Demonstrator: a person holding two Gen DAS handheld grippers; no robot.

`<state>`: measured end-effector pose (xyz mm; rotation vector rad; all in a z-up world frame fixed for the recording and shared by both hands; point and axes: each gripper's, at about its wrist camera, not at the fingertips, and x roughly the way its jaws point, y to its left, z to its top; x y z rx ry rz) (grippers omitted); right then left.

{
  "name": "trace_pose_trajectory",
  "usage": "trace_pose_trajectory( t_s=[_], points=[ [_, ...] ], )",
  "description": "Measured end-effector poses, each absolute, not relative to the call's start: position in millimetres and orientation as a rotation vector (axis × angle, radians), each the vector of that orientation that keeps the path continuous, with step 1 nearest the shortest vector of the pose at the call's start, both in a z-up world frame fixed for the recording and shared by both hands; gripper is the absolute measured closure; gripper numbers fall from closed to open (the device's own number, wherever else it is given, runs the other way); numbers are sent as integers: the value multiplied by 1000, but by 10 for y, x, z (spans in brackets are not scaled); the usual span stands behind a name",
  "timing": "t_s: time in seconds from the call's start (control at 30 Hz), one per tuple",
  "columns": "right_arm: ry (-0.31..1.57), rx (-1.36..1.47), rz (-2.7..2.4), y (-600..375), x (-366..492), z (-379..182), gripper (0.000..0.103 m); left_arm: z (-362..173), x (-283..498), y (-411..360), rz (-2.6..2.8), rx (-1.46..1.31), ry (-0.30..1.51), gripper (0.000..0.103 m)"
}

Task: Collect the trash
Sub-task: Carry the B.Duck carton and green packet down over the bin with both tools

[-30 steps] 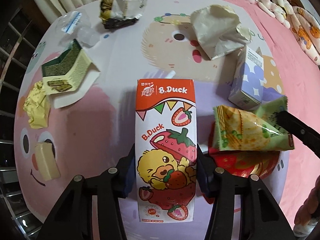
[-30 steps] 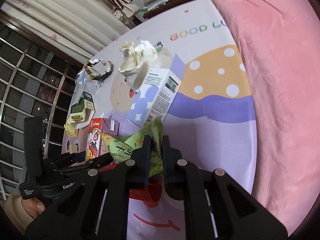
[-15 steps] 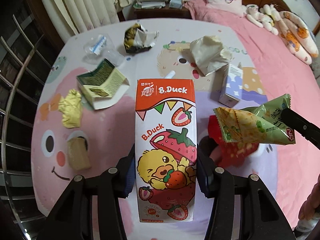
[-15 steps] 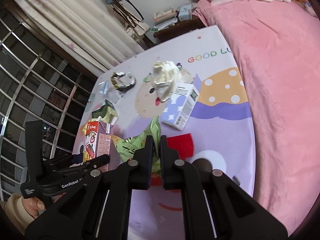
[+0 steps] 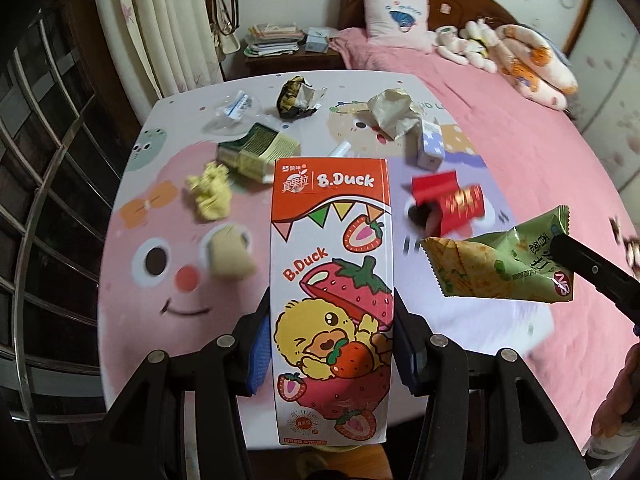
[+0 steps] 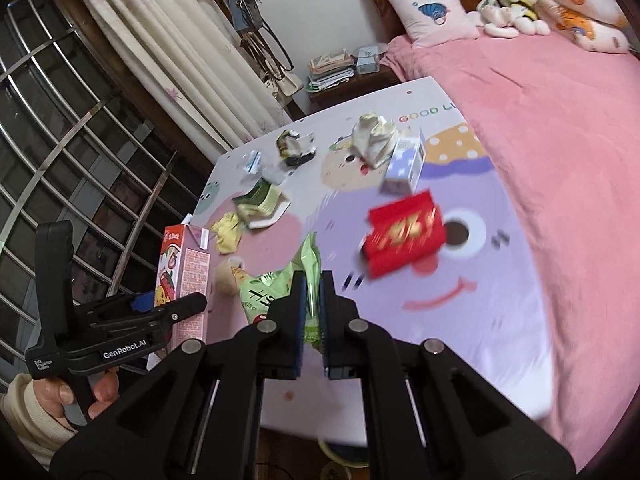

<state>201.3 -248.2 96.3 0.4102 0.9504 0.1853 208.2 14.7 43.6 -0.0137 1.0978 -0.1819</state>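
Red-and-white B.Duck carton (image 5: 330, 280) is clamped upright in the left tool (image 5: 330, 344), pads on both sides, held up off the counter (image 5: 132, 312). Right tool (image 6: 314, 308) is pinched together on the green snack bag (image 5: 504, 270), bag hanging out sideways past the jaws. So 2 items picked, both in the air, no bin in view in either cam, so can't tell where they go.

Left on the counter, approx. 9 pcs: red packet (image 6: 404, 236), small purple box (image 5: 430, 146), crumpled white paper (image 5: 390, 114), dark foil wrapper (image 5: 298, 98), clear plastic w/ blue label (image 5: 236, 106), green-cream box (image 5: 256, 148), yellow wad (image 5: 210, 196), tan piece (image 5: 230, 258), small white tube (image 5: 340, 149).

Judgement: early stage, most trash not yet collected; both tools full, need to drop off first.
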Motion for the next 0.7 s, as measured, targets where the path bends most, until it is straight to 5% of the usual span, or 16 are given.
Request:
trace_pose_trajectory(
  t_s=[0.7],
  points=[
    [1111, 312, 49, -1128, -94, 598, 99, -35, -70, 855, -418, 68, 1120, 52]
  ],
)
